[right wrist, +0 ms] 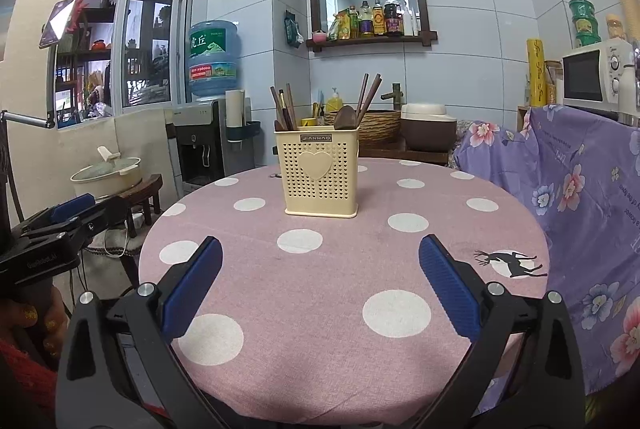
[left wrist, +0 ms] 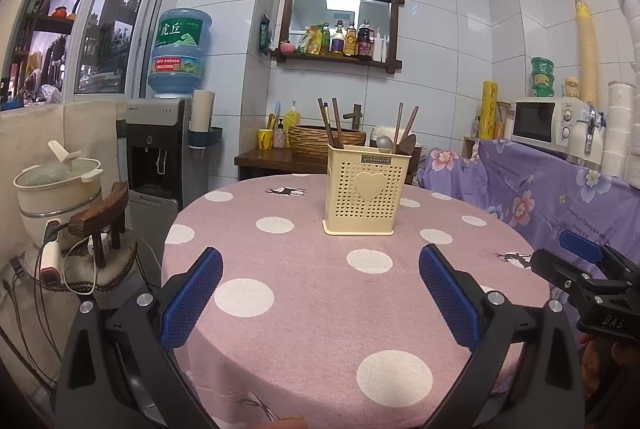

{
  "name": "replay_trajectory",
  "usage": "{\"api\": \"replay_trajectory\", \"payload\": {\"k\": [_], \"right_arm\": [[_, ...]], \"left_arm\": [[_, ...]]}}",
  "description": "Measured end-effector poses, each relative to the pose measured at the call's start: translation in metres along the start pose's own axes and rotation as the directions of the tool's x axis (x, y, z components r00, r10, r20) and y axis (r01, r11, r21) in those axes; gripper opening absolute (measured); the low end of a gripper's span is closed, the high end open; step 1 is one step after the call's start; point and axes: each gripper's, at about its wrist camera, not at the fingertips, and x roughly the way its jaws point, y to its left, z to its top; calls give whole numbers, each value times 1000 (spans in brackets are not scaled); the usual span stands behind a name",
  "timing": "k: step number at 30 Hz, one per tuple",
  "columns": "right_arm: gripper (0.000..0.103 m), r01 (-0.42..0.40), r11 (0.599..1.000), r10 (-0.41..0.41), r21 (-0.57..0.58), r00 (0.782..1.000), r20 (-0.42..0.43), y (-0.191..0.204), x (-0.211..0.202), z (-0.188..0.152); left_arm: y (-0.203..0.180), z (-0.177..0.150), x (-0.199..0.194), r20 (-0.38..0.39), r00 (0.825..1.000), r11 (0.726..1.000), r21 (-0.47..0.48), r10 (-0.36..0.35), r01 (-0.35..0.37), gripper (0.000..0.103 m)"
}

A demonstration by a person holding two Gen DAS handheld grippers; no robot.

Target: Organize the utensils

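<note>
- Left hand-held gripper (left wrist: 320, 293) sat low centre of its frame, jaws spread wide, nothing between the blue pads (left wrist: 192, 303). Right hand-held gripper (right wrist: 320, 285) was the same: wide open, empty.
- Utensil holder (left wrist: 366, 189), cream perforated plastic with a heart on the front, stood upright on the tabletop (left wrist: 304, 309) at frame centre, well apart from both grippers. Chopsticks (left wrist: 330, 127) and spoons (left wrist: 394, 143) were already standing in it.
- No loose utensil showed on the pink dotted cloth in either view, so the job looked done or nearly so (judgement).
- Risk: the holder looked light and top-heavy with long handles sticking out. A gripper brushing the handles, or pinching one wall only, would likely tip it.
- Risk: pulling one chopstick could drag its neighbours out, since they lean together in one compartment.
- Risk: the cloth hung loose over the tabletop edge. A finger snagging it would shift the holder.
- Left view only: a metal spoon bowl (left wrist: 385, 142) showed behind the rim, along with the right gripper at the right edge.
- Right view only: the dark wooden spoon (right wrist: 345, 117) hid that metal one. It also showed the rice cooker (right wrist: 428, 127) behind the tabletop, the deer print (right wrist: 516, 263) at lower right, and the left gripper with the holding hand (right wrist: 30, 317) at the left edge.
- Neither view showed the holder's inner dividers clearly.
</note>
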Motion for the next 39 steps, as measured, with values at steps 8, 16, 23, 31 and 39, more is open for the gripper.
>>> {"api": "replay_trajectory", "payload": {"k": [8,16,23,31,39], "right_arm": [[97,1,1000,-1,-6,1000,1,1,1,0],[97,2,1000,-2,-13,1000,0,3,1,-1],[97,2,1000,-2,-13,1000,1,3,2,-1],[97,0,1000,0,-13,1000,-3,4,2,-2],[97,-4,1000,4,-16,1000,-9,4,4,-4]], "left_arm": [[3,-1,-2,0,1000,1000,-8,-5,5,98],[4,-2,1,-25,1000,1000,-11,-6,6,98],[2,-2,2,-19,1000,1000,1,-1,1,98],[1,-4,1,-7,1000,1000,-13,7,-7,98],[1,-5,1,-9,1000,1000,-12,8,-8,98]]}}
